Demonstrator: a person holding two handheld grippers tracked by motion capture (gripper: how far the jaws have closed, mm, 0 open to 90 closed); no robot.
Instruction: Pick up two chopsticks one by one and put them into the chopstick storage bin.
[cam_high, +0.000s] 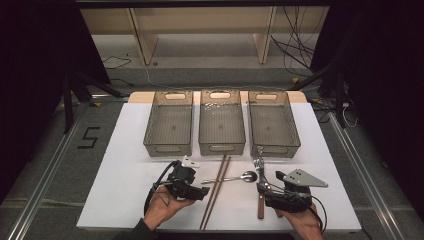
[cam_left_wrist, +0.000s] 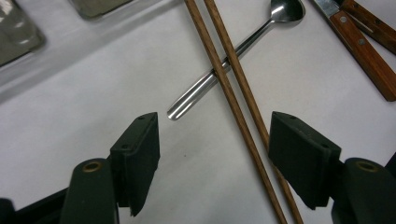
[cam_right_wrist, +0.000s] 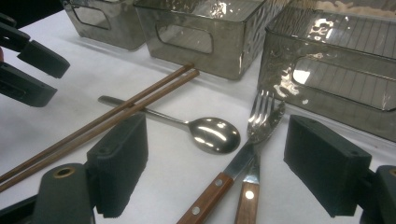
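Two wooden chopsticks (cam_high: 216, 187) lie across a steel spoon's (cam_high: 235, 177) handle on the white table. My left gripper (cam_high: 202, 192) is low at their left, pointing right. In the left gripper view it (cam_left_wrist: 215, 144) is open, with the spoon's (cam_left_wrist: 233, 51) handle tip just ahead and the chopsticks (cam_left_wrist: 233, 88) running between the jaws, untouched. A fork (cam_high: 259, 165) and a wooden-handled knife (cam_high: 260, 205) lie right of the spoon. My right gripper (cam_high: 263, 189) hovers over their handles. It (cam_right_wrist: 217, 163) is open, with the fork (cam_right_wrist: 264, 114) and spoon bowl (cam_right_wrist: 212, 133) ahead.
Three translucent grey bins (cam_high: 168, 148) (cam_high: 221, 148) (cam_high: 274, 148) stand in a row behind the cutlery, all looking empty. The white table (cam_high: 115, 190) has bare room at the left and right front. The left gripper's jaws (cam_right_wrist: 32, 70) show far left in the right gripper view.
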